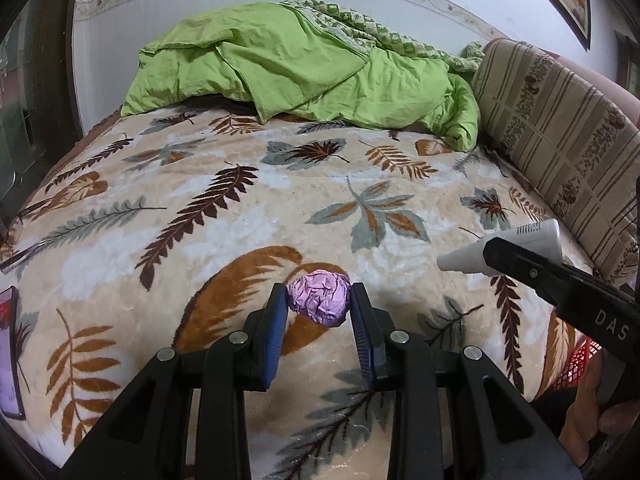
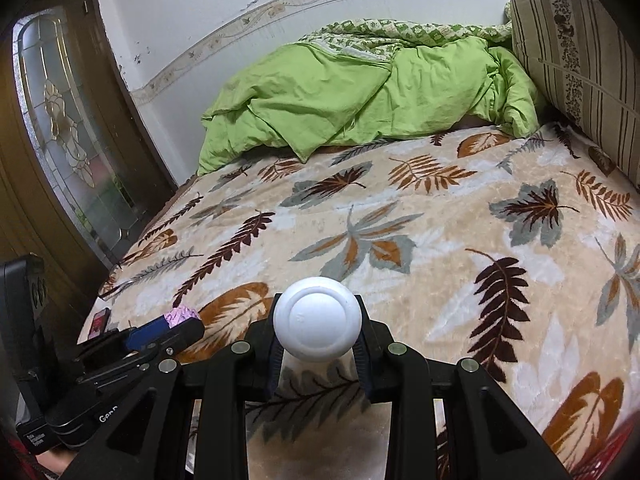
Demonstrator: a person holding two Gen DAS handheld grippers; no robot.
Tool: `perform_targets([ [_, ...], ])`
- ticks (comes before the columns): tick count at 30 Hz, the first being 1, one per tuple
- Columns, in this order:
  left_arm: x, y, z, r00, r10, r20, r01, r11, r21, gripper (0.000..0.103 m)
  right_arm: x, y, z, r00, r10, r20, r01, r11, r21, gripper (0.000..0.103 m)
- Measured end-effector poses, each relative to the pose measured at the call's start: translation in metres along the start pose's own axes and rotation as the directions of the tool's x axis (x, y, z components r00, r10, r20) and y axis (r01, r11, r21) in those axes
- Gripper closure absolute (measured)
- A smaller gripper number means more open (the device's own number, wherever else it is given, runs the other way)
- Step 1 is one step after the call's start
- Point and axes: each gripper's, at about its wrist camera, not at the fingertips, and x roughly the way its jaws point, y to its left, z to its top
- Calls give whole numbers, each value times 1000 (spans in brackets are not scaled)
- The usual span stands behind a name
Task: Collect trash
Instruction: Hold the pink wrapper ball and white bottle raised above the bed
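My left gripper (image 1: 319, 304) is shut on a crumpled pink foil ball (image 1: 319, 298), held between its blue pads above the leaf-patterned blanket (image 1: 280, 208). In the right wrist view that foil ball (image 2: 182, 316) peeks out of the left gripper (image 2: 176, 326) at the lower left. My right gripper (image 2: 318, 330) is shut on a white tube (image 2: 317, 322), whose round cap faces the camera. From the left wrist view the same white tube (image 1: 500, 250) sticks out sideways from the right gripper (image 1: 516, 258) at the right.
A rumpled green duvet (image 1: 300, 72) lies at the far end of the bed. A striped cushion (image 1: 560, 144) leans along the right side. A phone (image 1: 10, 352) lies at the blanket's left edge. A red basket (image 1: 584, 364) shows at lower right. A wooden glass-panelled door (image 2: 68, 140) stands left.
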Motion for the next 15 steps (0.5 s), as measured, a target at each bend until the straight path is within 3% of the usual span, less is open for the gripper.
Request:
perform_targets([
  [15, 9, 5, 1, 999, 38, 13, -38, 999, -1, 73, 9, 3, 0, 1000, -1, -22, 0, 1000, -9, 71],
])
